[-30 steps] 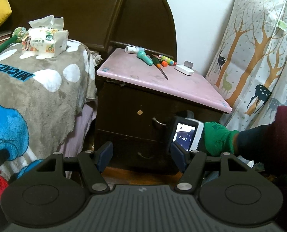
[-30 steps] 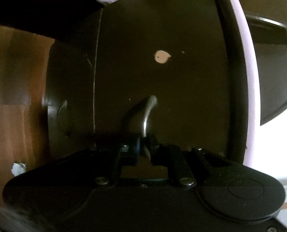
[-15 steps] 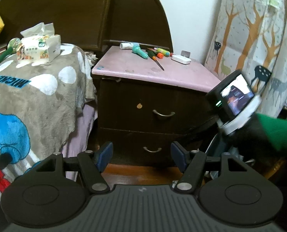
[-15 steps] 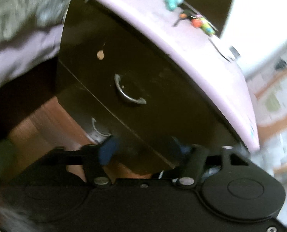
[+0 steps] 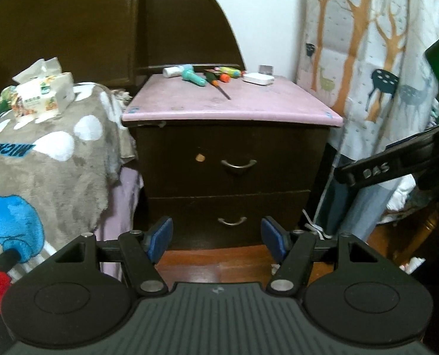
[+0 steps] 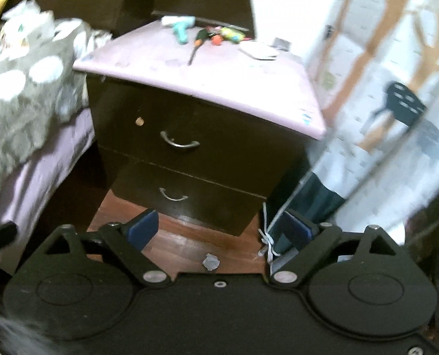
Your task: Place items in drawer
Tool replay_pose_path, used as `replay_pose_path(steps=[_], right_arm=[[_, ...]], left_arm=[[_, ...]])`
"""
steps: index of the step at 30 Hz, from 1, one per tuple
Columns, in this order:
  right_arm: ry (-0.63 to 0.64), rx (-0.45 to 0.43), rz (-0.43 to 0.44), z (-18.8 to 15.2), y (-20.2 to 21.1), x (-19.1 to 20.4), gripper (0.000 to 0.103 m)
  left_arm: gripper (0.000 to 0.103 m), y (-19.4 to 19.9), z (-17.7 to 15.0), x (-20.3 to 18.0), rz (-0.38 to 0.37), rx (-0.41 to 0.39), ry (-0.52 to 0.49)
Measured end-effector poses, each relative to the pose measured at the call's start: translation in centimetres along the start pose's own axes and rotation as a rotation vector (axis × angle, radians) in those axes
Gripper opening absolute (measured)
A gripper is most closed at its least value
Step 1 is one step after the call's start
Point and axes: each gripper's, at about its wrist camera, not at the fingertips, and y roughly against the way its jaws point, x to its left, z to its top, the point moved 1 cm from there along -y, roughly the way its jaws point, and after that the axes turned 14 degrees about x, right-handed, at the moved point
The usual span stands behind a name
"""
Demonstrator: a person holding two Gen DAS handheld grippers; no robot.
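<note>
Bedroom scene, seen from both of my hand-held tools, with reddish wooden floor point(image 5: 219, 257) closest below them. My left gripper point(image 5: 216, 238) has its blue-padded jaws held apart with nothing between them. My right gripper point(image 6: 219, 227) is wider, its jaws opening as I watch, and they too frame only bare floor.

Just beyond stands a dark wooden nightstand point(image 5: 231, 159) with a pink top. It has two drawers, each with a curved metal handle: the lower drawer point(image 5: 231, 210) and the upper drawer point(image 5: 237, 162). Both look fully closed, so I judge that nothing can go in yet.

On the back of the pink top lie the items to put away: a white tube point(image 5: 172, 71), a teal tool point(image 5: 193, 77), a screwdriver point(image 5: 219, 85), some bright markers point(image 5: 229, 73) and a flat white box point(image 5: 258, 78), clustered close together.

To the left, a bed with a grey cartoon blanket point(image 5: 56, 153) carries a tissue pack point(image 5: 43, 93). To the right hangs a curtain point(image 5: 367, 59) printed with trees and deer.

Risks I see: the items crowd together, so reaching for one could knock a round marker off the edge. Picking things up first would leave no free jaws for a handle.
</note>
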Motion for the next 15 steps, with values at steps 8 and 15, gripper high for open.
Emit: replay_pose_path(steps=[8,15], right_arm=[[-0.049,0.007,0.019,-3.4,3.5,-0.8,0.093],[-0.085,-0.033,0.025,-5.0,6.7,-1.3,0.094]], left_arm=[[0.065,1.7,0.6,-2.4,0.01,0.025,-0.016],[0.065,4.3,1.8,-3.4,0.013,-0.011,0.001]])
